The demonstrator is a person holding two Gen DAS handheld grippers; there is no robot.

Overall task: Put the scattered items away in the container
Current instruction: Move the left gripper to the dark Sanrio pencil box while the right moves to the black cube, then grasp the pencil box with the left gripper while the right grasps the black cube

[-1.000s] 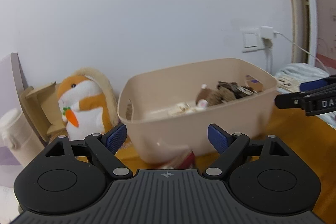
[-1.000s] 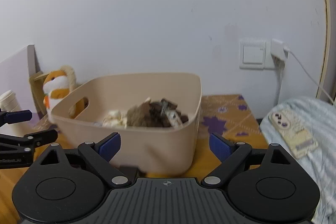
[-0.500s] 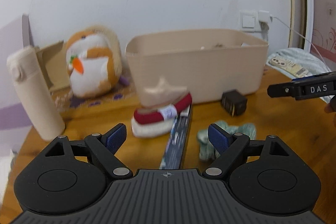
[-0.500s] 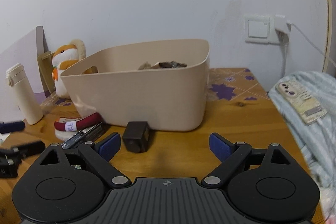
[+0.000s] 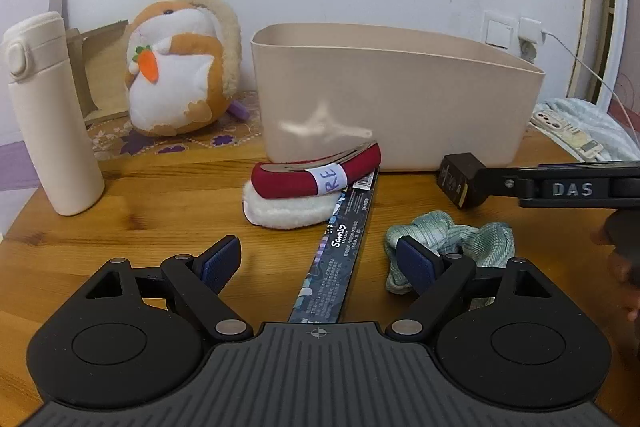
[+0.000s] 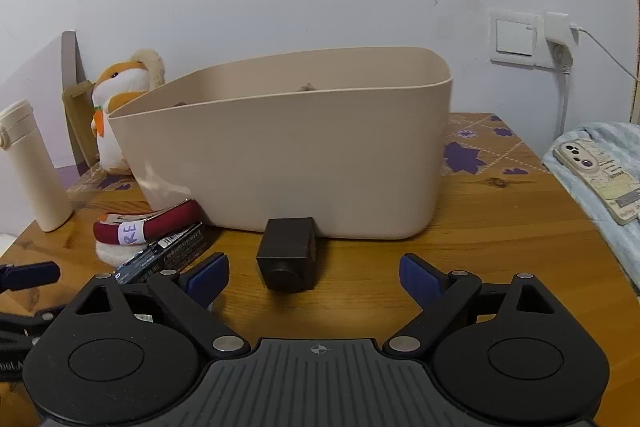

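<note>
A beige bin (image 5: 396,107) (image 6: 288,155) stands on the wooden table (image 5: 160,211). In front of it lie a red and white fleecy item with a paper label (image 5: 308,187) (image 6: 144,229), a long dark Sanrio box (image 5: 340,247) (image 6: 168,255), a teal knotted cloth (image 5: 452,239) and a small black cube (image 5: 458,181) (image 6: 290,253). My left gripper (image 5: 320,261) is open low over the dark box. My right gripper (image 6: 314,275) is open with the cube just ahead between its fingers; it shows in the left wrist view (image 5: 560,187).
A cream flask (image 5: 48,111) (image 6: 28,167) and a hamster plush (image 5: 180,67) (image 6: 120,107) stand at the left by a cardboard piece (image 5: 100,67). A phone (image 6: 600,175) lies on a blue cloth (image 6: 608,211) at the right. A wall socket with a charger (image 6: 556,31) is behind.
Both grippers have dropped from above the bin down to table level. The scattered items in front of the bin have come into view. Both stay open.
</note>
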